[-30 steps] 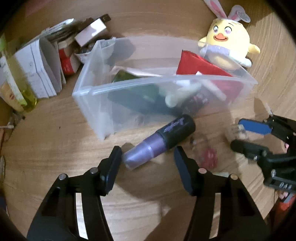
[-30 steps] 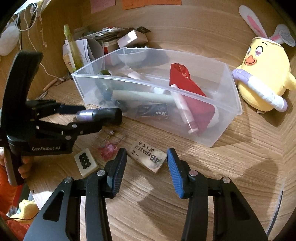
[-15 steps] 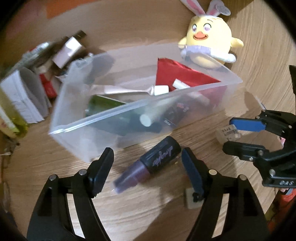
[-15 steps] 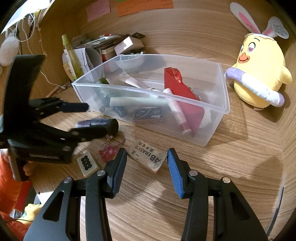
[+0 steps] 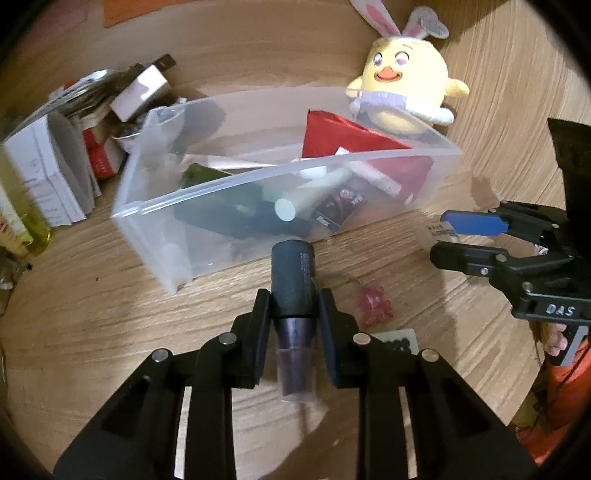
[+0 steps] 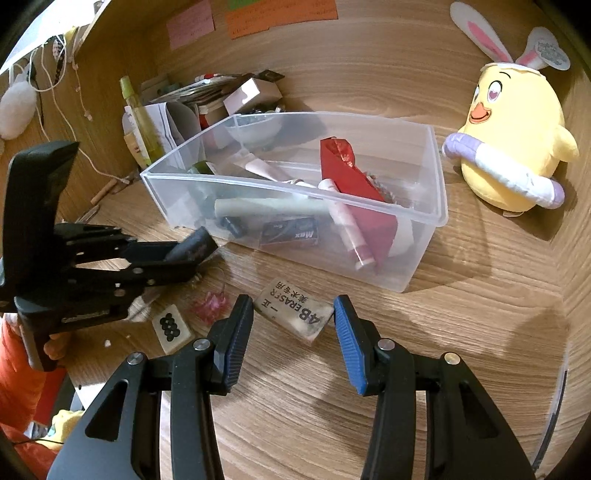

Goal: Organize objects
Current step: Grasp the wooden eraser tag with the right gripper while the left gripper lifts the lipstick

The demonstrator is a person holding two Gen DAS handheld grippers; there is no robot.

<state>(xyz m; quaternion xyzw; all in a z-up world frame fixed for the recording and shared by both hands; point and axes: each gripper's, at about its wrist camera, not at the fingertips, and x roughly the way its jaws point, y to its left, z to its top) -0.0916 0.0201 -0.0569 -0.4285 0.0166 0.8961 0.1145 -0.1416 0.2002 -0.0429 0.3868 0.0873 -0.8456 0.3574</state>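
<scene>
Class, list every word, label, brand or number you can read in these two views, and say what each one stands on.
"4B ERASER", plus Chinese characters: on the eraser on the table.
"Max": on the small dark box inside the clear bin.
"DAS": on the right gripper body, seen from the left wrist.
Script on the purple tube, sticky notes and the plush's ear tag: too blurred to read.

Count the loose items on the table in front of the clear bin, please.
3 lying: eraser between the right gripper fingers, pink charm, domino tile. Others may hide behind the left gripper, closing on the purple tube.
</scene>
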